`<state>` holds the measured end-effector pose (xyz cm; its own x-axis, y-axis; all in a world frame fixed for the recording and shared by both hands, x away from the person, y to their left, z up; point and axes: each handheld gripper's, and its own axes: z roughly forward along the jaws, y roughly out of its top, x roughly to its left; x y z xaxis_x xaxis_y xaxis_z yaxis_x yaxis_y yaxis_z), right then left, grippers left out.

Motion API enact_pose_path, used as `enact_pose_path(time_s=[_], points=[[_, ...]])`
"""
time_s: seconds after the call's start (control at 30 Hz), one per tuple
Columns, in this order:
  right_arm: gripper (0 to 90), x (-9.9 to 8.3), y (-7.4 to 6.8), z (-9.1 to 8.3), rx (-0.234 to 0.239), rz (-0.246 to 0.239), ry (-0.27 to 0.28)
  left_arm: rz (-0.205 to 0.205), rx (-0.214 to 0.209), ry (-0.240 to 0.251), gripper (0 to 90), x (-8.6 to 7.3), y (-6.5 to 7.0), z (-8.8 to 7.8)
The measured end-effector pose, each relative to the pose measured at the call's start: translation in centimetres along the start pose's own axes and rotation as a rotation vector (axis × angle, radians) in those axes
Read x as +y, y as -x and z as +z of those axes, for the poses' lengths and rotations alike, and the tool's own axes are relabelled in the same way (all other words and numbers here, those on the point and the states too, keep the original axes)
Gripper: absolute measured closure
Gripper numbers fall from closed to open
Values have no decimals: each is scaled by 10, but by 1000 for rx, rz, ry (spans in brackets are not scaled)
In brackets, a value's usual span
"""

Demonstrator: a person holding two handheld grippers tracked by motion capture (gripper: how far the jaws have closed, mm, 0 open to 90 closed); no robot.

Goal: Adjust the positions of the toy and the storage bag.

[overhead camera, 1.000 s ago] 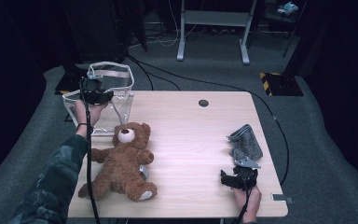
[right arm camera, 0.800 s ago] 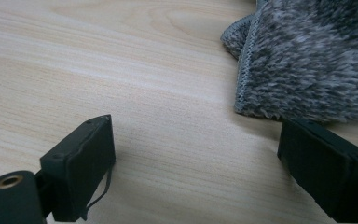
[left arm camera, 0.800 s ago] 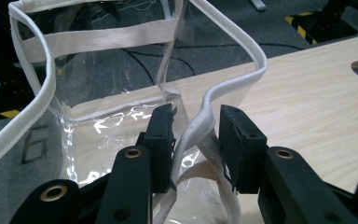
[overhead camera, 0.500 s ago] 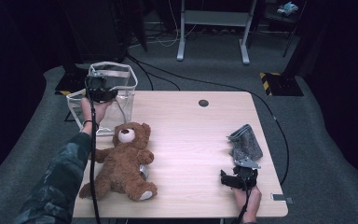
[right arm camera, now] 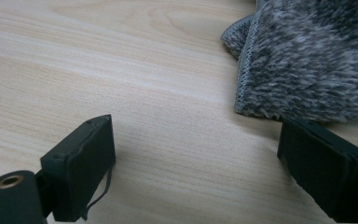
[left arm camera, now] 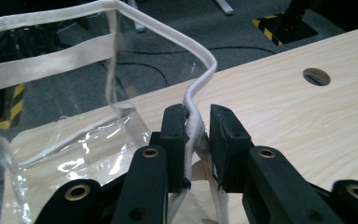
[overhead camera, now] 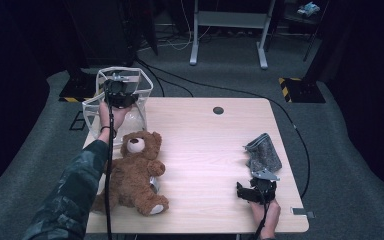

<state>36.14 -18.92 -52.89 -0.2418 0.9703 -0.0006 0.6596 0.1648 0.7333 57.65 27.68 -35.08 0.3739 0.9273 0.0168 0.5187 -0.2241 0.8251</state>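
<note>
The left gripper view looks along the left gripper (left arm camera: 198, 135), whose jaws have just been closing. The white rim band (left arm camera: 192, 100) of the clear bag (left arm camera: 74, 93) passes between them. One pad (left arm camera: 175, 135) lies against the band; the other pad (left arm camera: 226, 135) stands just beside it with a thin gap, so I cannot tell if the band is firmly pinched. The clear wall of the bag hangs to the left of the fingers, and the wooden table (left arm camera: 307, 121) with its round hole (left arm camera: 316, 77) lies to the right and beyond them.

In the high view the left gripper (overhead camera: 119, 95) sits at the rim of the clear bag (overhead camera: 130, 80), at the far left corner of the table (overhead camera: 205, 145). Compared with one second ago, the bag now stands more upright with its mouth open, while before it lay flatter, and the gripper is a little more toward the table's middle. The brown teddy bear (overhead camera: 135, 170) lies on its back just behind this hand, toward the person, where it lay before.

The right gripper (right arm camera: 196, 154) rests low over the table with the jaws wide apart and nothing between them. The grey fleece cloth (right arm camera: 307, 60) lies just beyond its right finger (right arm camera: 326, 172), near but not gripped. In the high view this right gripper (overhead camera: 257, 190) and the cloth (overhead camera: 262, 152) are where they were one second ago.
</note>
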Motion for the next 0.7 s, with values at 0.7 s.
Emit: enact_pose_path(time_s=[0.7], points=[[103,0,0,0,1,0,0,93,83,-73,480,9,14,13]])
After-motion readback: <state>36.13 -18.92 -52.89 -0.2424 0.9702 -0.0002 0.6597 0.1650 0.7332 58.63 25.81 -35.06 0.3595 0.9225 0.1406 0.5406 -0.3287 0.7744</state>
